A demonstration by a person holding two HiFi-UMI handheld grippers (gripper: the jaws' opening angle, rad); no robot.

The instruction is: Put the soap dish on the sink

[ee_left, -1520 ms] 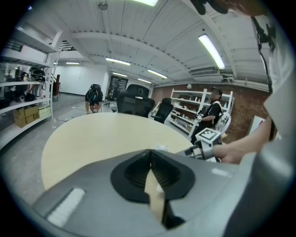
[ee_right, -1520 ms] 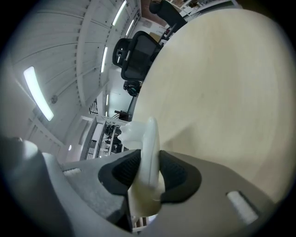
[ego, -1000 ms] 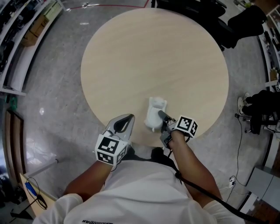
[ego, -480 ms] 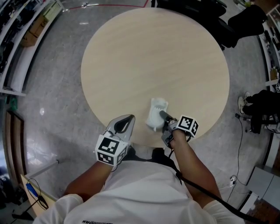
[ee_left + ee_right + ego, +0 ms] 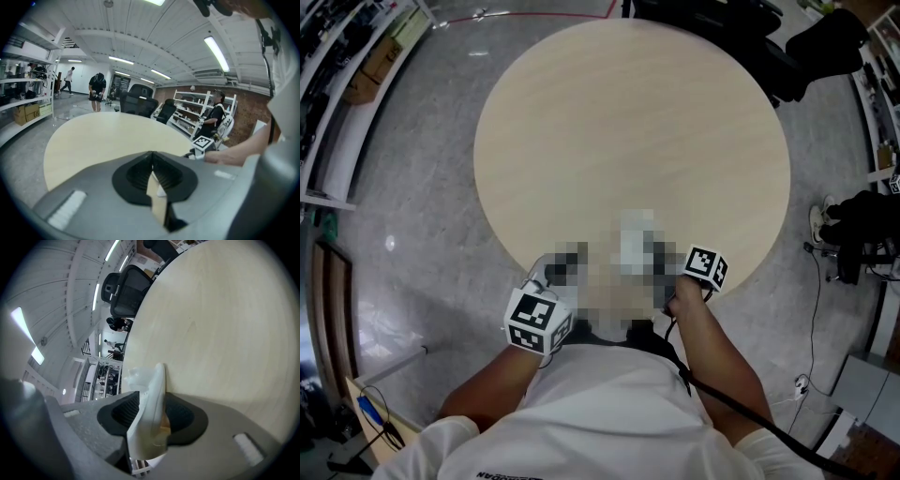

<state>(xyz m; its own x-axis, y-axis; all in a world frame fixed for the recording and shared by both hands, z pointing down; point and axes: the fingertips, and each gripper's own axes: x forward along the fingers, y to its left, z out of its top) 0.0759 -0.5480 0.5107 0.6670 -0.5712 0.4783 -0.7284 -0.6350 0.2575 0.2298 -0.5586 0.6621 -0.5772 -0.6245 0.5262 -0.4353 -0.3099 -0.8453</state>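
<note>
The soap dish point(image 5: 157, 380) is on the round wooden table point(image 5: 628, 122), close to its near edge, just in front of the person. It stands between the 2 jaws of the right gripper point(image 5: 154, 417), and these jaws are opening. Dark pad shows on both sides of the white plastic, with a clear gap on the side toward the table top, so I judge that the claw is released and not pressing it.

The dish reaches out from the claw toward the far side of the table. Its long axis is in 1 line with the jaws, and only its near end is inside them. In the head view a mosaic patch covers this spot, so I cannot say whether the dish lies flat or leans.

The left gripper point(image 5: 152, 164) is at the near left edge of the table, its jaws clenched together with nothing in them. It is beside the dish but apart from it, so the right hand is clearly the nearer.

No sink is visible in any view, so I think the dish is not yet at its place. A grasp would belong to the right claw, which needs only to close along the same line.
</note>
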